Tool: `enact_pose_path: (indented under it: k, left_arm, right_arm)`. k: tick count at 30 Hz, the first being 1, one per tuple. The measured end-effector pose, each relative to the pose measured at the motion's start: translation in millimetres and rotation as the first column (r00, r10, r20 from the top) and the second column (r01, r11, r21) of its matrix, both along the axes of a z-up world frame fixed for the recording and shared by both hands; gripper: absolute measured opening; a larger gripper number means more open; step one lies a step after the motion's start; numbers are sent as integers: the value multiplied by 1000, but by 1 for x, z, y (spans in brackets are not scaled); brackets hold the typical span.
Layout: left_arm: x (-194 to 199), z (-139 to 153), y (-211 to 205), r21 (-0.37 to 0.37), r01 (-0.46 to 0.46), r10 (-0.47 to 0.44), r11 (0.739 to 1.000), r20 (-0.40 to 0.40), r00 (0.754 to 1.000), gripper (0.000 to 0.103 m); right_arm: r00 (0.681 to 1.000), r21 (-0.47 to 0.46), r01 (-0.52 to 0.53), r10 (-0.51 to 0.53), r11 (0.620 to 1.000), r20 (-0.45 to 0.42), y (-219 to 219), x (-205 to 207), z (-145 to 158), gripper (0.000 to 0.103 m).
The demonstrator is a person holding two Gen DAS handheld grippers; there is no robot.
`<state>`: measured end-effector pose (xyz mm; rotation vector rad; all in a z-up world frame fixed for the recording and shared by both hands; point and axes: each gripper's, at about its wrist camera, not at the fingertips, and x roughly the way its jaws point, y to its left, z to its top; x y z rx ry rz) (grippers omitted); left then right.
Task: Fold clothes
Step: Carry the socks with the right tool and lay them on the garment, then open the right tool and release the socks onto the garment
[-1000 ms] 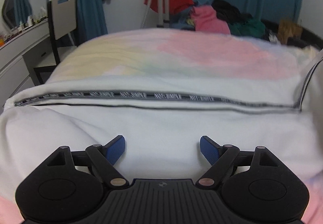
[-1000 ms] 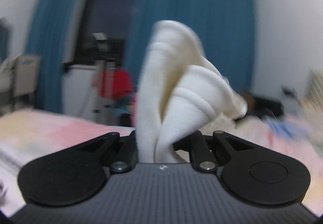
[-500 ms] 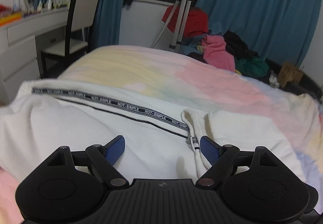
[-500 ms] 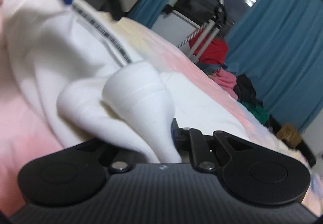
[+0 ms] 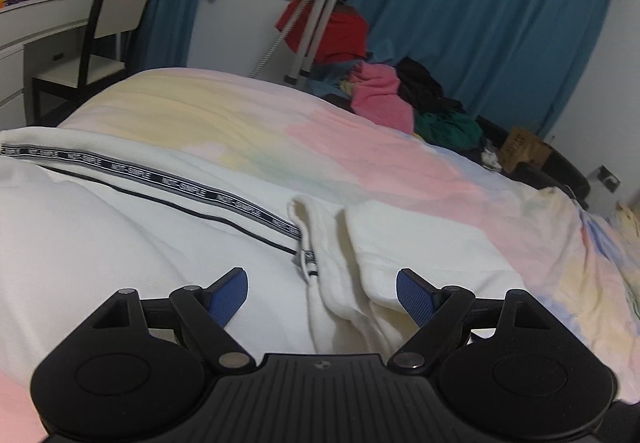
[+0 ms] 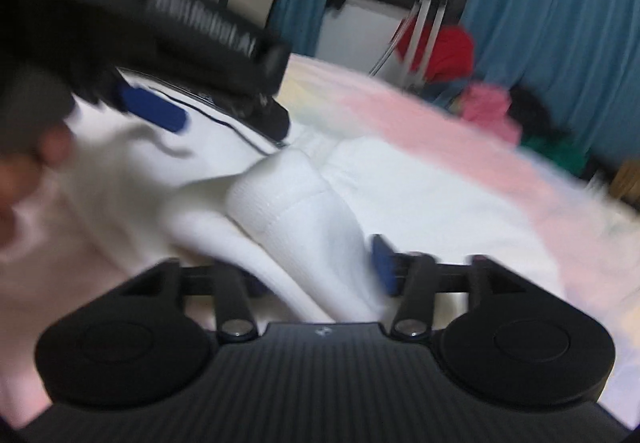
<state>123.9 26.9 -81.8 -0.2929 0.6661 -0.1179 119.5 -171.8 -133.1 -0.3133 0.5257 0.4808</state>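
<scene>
Left wrist: pastel bedspread [image 5: 360,139], blue curtains [image 5: 460,11].

Left gripper [image 5: 322,297] open, empty, over white garment [image 5: 120,243] on bed [image 5: 320,131]. Folded cuff [image 5: 320,243] between fingers. Clothes pile [image 5: 400,99] beyond bed; chair [image 5: 108,27] beside it.

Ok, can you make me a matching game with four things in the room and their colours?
Things:
1. curtains
2. garment lying on the bed
3. cloth draped by the tripod
4. pads on the left gripper

Colours:
A. red
B. white
C. blue
D. teal

Pairs: 1-D, 2-B, 3-A, 4-C
</scene>
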Motion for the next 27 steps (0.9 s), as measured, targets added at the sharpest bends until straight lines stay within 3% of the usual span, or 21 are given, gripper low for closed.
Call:
enact_pose_path:
  k: [3, 8, 11, 14, 20, 24, 27]
  left_arm:
    - [-3, -4, -5, 1, 23, -23, 1000, -4, 1000, 83]
    - [-6, -13, -11, -28, 36, -37, 999, -18, 999, 83]
    - [-7, -17, -10, -110, 56, -57, 992, -8, 998, 83]
    - [-6, -22, -15, -104, 55, -58, 993, -23, 998, 83]
    - [-3, -39, -35, 56, 73, -69, 996, -80, 994, 82]
    - [-7, -50, -55, 222, 111, -95, 969, -82, 992, 82]
    - [-8, -51, -58, 238, 112, -97, 965, -71, 993, 83]
  right_arm:
    - [994, 129, 9, 6, 992, -112, -31, -10, 19, 73]
    - [985, 316, 149, -113, 937, -129, -78, -12, 46, 77]
    - [966, 308, 256, -237, 916, -98, -94, -3, 47, 78]
    - [943, 310, 327, -290, 892, -161, -109, 20, 35, 78]
    - [886, 265, 426, -340, 865, -315, -122, 41, -6, 78]
    - [879, 262, 429, -333, 864, -341, -119, 43, -22, 80]
    - [884, 239, 421, -336, 875, -326, -115, 54, -24, 80]
